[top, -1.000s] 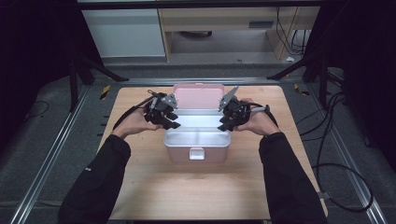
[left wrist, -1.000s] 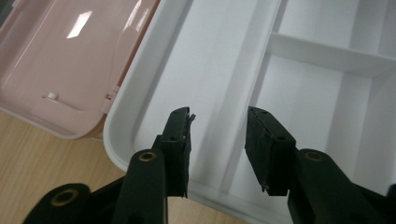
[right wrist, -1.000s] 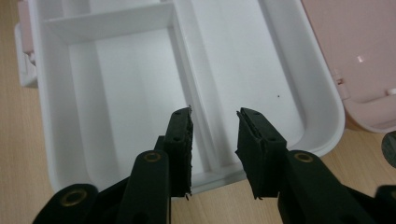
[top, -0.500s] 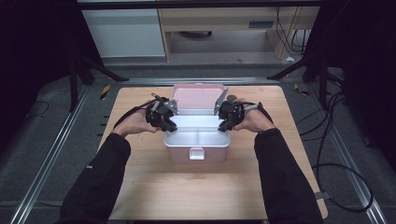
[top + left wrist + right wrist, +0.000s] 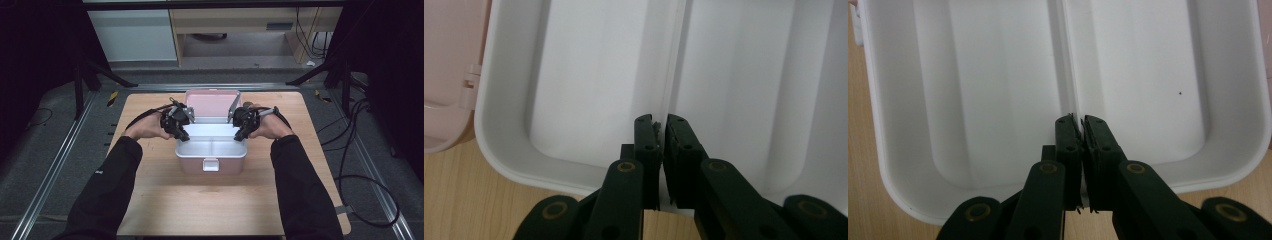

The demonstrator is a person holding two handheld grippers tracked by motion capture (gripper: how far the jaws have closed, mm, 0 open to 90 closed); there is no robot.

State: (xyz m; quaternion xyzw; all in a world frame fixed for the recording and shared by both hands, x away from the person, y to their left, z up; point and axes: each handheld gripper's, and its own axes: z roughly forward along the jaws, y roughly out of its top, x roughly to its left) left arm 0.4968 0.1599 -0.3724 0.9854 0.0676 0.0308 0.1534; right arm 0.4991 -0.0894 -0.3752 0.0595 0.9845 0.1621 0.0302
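White tray (image 5: 212,142) divider pinched between both hand-held grippers (image 5: 662,131) (image 5: 1082,127), opposite ends.

The lunch box (image 5: 211,159) has a pale pink outside and a pale pink raised lid (image 5: 212,104), with a matching pink clasp (image 5: 210,164) on its front wall. Inside sits a plain white tray (image 5: 589,90), split by a white ridge (image 5: 1068,60); one small dark speck marks its floor in the right gripper view. The bench (image 5: 210,200) is light wood with a fine grain. Both grippers are black, the left gripper (image 5: 183,136) and the right gripper (image 5: 239,137), with brass-coloured rivets. The sleeves (image 5: 102,195) are black.
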